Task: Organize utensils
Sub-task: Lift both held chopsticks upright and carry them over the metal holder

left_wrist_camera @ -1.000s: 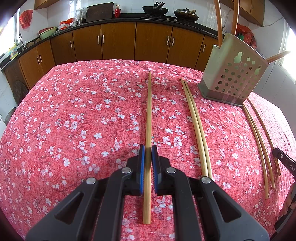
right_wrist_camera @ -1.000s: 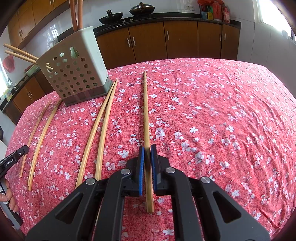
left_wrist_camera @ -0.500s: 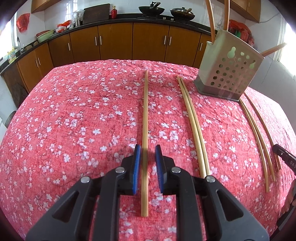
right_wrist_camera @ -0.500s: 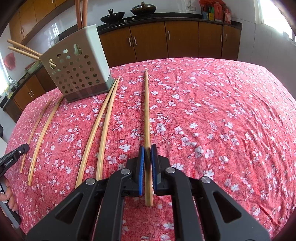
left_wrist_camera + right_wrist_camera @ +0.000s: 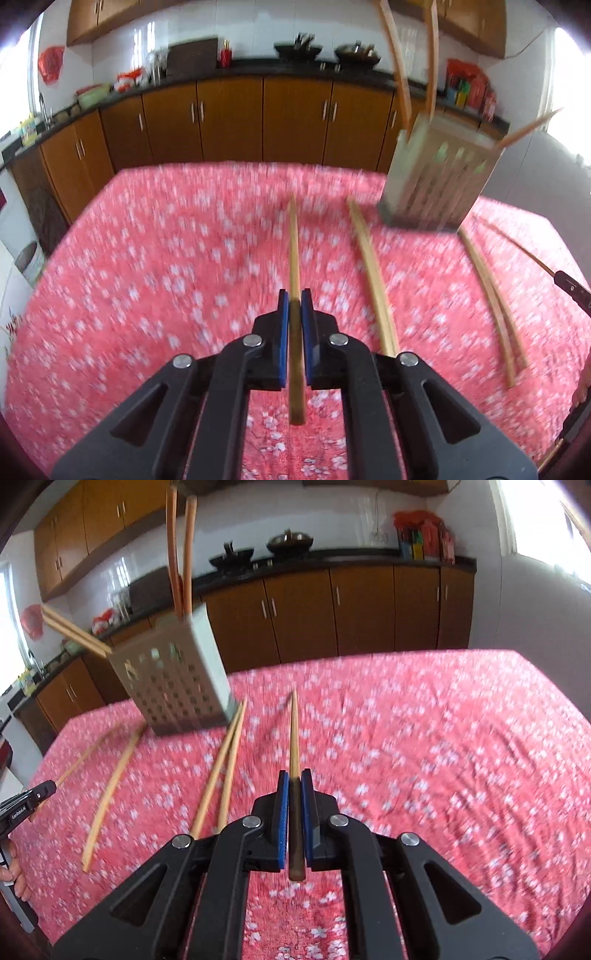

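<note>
Above a table (image 5: 147, 258) draped in a red flowered cloth, the left tool (image 5: 294, 299) is clamped on one chopstick (image 5: 294, 251), lifted clear of the cloth. More chopsticks (image 5: 373, 273) lie loose beside a perforated holder (image 5: 436, 177). At right, the right tool (image 5: 294, 777) is clamped on a second chopstick (image 5: 294, 734), also raised.

Left gripper (image 5: 294, 299), right gripper (image 5: 294, 779); jaws clamped tight
</note>
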`<state>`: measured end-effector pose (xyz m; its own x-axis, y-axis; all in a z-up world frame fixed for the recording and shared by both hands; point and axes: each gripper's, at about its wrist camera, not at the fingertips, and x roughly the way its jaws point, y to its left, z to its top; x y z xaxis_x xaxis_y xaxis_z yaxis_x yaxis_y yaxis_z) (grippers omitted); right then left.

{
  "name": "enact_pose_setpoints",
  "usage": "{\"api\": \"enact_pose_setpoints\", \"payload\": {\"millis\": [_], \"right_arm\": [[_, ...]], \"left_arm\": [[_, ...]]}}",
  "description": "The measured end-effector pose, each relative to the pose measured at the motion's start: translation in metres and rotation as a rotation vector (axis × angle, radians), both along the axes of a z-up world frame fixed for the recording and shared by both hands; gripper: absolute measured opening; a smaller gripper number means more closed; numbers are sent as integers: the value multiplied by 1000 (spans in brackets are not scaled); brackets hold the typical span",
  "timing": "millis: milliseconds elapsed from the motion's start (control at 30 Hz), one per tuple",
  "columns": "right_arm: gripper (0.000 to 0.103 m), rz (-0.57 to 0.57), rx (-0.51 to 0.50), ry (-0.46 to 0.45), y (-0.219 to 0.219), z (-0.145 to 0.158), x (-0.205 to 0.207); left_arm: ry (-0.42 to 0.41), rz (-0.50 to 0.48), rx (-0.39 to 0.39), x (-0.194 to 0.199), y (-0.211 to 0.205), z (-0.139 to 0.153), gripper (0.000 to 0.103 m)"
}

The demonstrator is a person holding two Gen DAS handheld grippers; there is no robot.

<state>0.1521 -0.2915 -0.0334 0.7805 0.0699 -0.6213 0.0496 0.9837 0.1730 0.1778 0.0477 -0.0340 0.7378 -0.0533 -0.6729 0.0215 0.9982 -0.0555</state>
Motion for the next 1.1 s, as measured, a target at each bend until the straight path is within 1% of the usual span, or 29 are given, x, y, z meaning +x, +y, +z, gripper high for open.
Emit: {"api": "enact_pose_setpoints", "payload": {"millis": [67,167,233,333,433,633,767,900,1100], "right_arm": [[8,-7,5,-52,-3,18,-4],[7,-18,14,-118,-7,41,-8],[8,-22,24,-141,-13,48,-7],[7,-29,39,-171,-16,60,-8],[8,-33,48,-184,-20,64,-7],[7,-34,61,-207,-25,68,-8],[7,-24,83,-230,-24,79,-8],[7,6,98,-269,-17,98,-11],[7,72,140,-369,-1,138,-17]], "left_arm": [[-52,-6,-4,-3,0,20,8],[-124,-5,-31,-5,1,49,8],[-161,-1,-55,-4,3,67,8],[-192,3,-83,0,5,84,8],[-210,2,-86,2,6,96,8],[-239,-14,-69,2,0,113,8],[-257,-28,-66,-2,-4,122,8],[-283,-55,-84,-8,-11,138,8],[-340,-100,-125,-11,-27,166,8]]}}
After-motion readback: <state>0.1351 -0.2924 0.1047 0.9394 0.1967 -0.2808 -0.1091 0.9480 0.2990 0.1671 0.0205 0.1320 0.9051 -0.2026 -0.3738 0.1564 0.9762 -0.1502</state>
